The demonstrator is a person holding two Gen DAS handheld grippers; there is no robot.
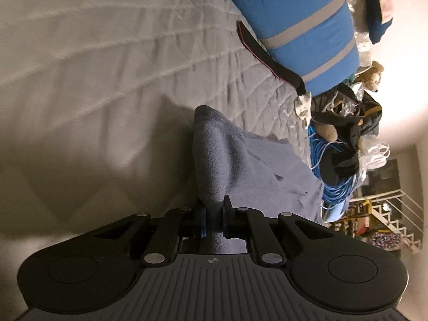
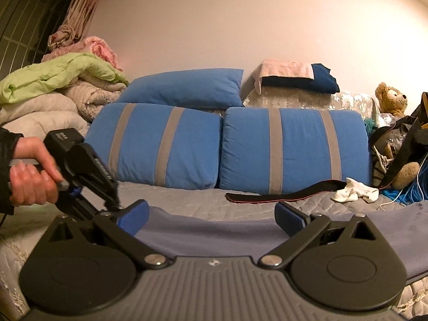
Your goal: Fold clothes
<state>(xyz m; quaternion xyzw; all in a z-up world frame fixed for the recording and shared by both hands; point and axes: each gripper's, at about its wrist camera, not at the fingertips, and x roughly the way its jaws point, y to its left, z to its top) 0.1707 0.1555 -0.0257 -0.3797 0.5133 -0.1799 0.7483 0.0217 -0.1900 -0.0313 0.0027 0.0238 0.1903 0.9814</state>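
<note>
A blue-grey fleece garment (image 1: 240,160) lies on the quilted bed cover (image 1: 107,67). My left gripper (image 1: 214,208) is shut on a bunched fold of it, and the cloth rises in a ridge from the jaws. In the right wrist view the same garment (image 2: 214,235) stretches across the bed's front. My right gripper (image 2: 212,215) stands open just above it, blue pads (image 2: 136,214) wide apart and not pressing the cloth. The left gripper (image 2: 113,204), held by a hand (image 2: 29,176), pinches the garment's left end beside my right gripper's left finger.
Two blue pillows with grey stripes (image 2: 294,147) lean at the back of the bed. A black strap (image 2: 281,194) and a white sock (image 2: 353,190) lie before them. Blue cable (image 1: 337,187), bags and a teddy bear (image 2: 390,99) crowd the right; folded quilts (image 2: 53,93) pile at the left.
</note>
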